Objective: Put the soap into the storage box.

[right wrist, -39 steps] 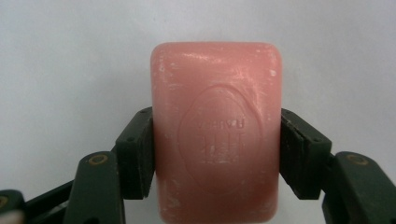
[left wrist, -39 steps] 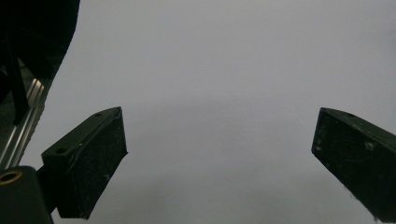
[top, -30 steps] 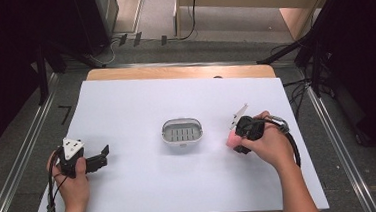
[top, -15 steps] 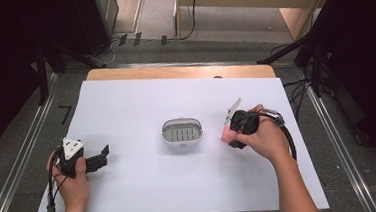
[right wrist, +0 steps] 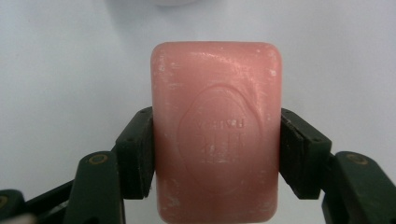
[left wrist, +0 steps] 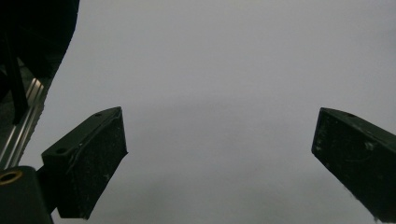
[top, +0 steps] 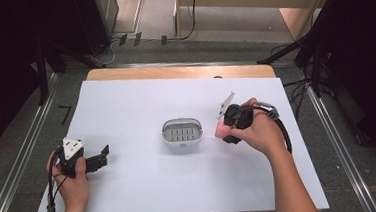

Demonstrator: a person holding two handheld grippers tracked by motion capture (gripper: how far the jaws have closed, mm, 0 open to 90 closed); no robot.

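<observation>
A pink bar of soap (right wrist: 216,130) is clamped by its long sides between the black jaws of my right gripper (right wrist: 216,154). From above, that gripper (top: 223,129) holds the soap (top: 219,129) just right of a small white slotted soap dish (top: 182,131) at the table's middle. My left gripper (top: 104,154) rests low at the near left of the table, pointing right. Its two jaws stand wide apart in the left gripper view (left wrist: 219,154), with bare white surface between them.
The white sheet (top: 126,105) covers most of the wooden table (top: 173,72). Metal rails (top: 19,163) run along both sides of the table. Cables trail from each gripper toward the person's forearms.
My right gripper has carried the soap leftward, closer to the dish. The left gripper has stayed where it was.
</observation>
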